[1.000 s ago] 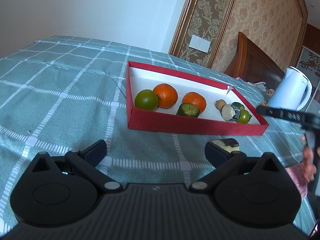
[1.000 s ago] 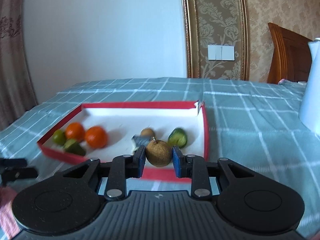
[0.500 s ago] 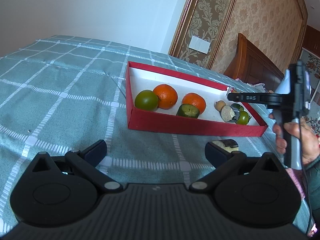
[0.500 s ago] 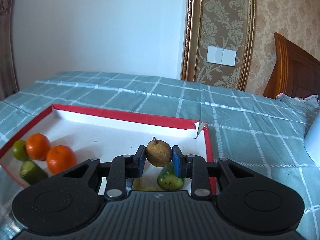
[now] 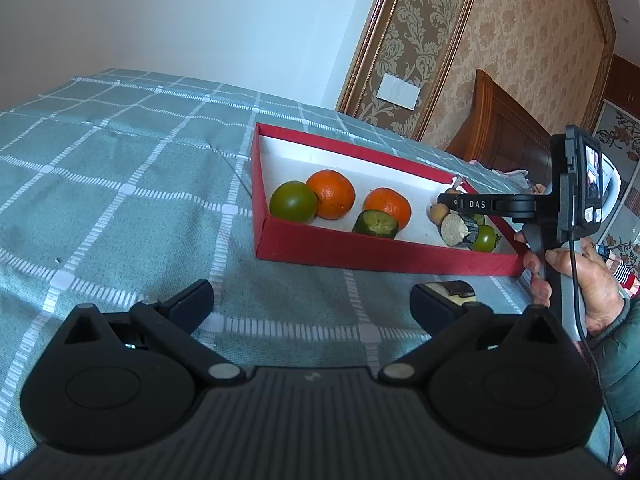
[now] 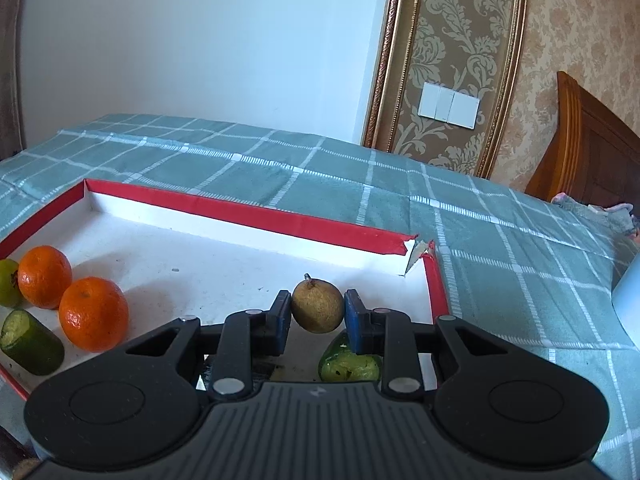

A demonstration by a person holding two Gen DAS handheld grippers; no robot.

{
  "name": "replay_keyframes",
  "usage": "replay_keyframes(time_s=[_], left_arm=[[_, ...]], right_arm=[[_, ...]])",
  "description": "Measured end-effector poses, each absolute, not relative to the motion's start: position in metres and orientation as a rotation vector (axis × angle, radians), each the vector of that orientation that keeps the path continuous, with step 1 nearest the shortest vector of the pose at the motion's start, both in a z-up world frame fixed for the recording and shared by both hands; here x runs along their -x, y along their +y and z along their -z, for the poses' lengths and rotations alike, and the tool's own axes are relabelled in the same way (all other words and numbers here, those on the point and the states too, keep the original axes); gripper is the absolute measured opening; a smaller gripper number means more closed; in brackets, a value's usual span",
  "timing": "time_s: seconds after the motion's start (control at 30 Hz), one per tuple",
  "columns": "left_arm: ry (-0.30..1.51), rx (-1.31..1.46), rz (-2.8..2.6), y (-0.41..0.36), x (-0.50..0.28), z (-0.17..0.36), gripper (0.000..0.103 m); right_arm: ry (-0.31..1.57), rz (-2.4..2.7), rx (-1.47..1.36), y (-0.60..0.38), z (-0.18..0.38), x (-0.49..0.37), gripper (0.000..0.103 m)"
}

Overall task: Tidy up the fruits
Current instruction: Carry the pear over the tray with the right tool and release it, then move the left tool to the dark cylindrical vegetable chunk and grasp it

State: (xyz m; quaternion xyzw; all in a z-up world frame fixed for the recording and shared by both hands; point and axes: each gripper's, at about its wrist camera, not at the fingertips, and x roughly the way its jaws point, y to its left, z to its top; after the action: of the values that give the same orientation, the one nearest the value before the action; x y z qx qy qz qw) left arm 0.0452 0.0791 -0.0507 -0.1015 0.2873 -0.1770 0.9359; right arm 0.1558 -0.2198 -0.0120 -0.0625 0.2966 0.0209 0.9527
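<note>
shallow red cardboard tray with white inside (image 5: 360,254) (image 6: 248,213): set on a bed covered by a teal cloth with white checks (image 5: 120,184) (image 6: 500,280); far right corner of the tray is torn.

right gripper (image 6: 318,314) (image 5: 450,203): blue pads are clenched on a small round brown fruit with a short stem (image 6: 317,306), which is held over the white floor near the tray's right edge. whether the fruit touches the floor cannot be told. in the left wrist view this gripper is seen reaching over the tray's right end, gripped by the right hand (image 5: 576,276).

left gripper (image 5: 312,300): black fingers are spread wide, nothing between them; it is held above the cloth, in front of the tray's near wall.

contents at the tray's left end: one round green fruit (image 5: 293,201) (image 6: 8,288) touching a round orange (image 5: 331,193) (image 6: 44,276); a second orange (image 5: 388,207) (image 6: 93,313) just beside; a cut green cucumber stub (image 5: 376,224) (image 6: 30,340) against the near wall.

contents at the right end: a cut dark-skinned piece with pale flesh (image 5: 458,230), a small green fruit (image 5: 484,238), a small brown fruit (image 5: 439,213), all close together. a green lumpy item (image 6: 348,364) is seen under the right gripper.

outside the tray: a pale piece with dark skin (image 5: 450,292) lies on the cloth near the tray's near right corner.
</note>
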Motion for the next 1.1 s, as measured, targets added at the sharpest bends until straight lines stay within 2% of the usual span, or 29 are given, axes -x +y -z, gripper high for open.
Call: replay_keyframes(time_s=[0.17,0.2,0.3,0.33,0.47,0.53,0.67,1.1], left_arm=[[0.586,0.212,0.363,0.08,-0.045,0.051,0.103],[0.586,0.212,0.363,0.08,-0.045,0.051,0.103],[0.586,0.212,0.364,0.08,-0.045,0.051,0.103],[0.586,0.212,0.364,0.08,-0.045,0.051,0.103],[0.586,0.211,0.363,0.08,-0.045,0.051,0.103],[0.586,0.21,0.363,0.08,-0.045,0.051,0.103],[0.587,0.205,0.361,0.08,-0.046,0.051,0.103],[0.591,0.189,0.357,0.077,-0.048,0.052,0.103]], right_arm=[[0.593,-0.021,0.083,-0.227,0.009,-0.15,0.031],[0.588,-0.014,0.066,-0.23,0.006,-0.147,0.034],[0.566,-0.005,0.006,-0.239,-0.003,-0.131,0.053],[0.557,-0.006,-0.011,-0.243,-0.007,-0.123,0.056],[0.537,-0.06,-0.077,-0.251,-0.017,-0.086,0.056],[0.529,-0.099,-0.097,-0.252,-0.017,-0.067,0.06],[0.531,-0.132,-0.06,-0.245,-0.007,-0.038,0.061],[0.658,-0.14,-0.04,-0.246,0.019,-0.028,0.062]])
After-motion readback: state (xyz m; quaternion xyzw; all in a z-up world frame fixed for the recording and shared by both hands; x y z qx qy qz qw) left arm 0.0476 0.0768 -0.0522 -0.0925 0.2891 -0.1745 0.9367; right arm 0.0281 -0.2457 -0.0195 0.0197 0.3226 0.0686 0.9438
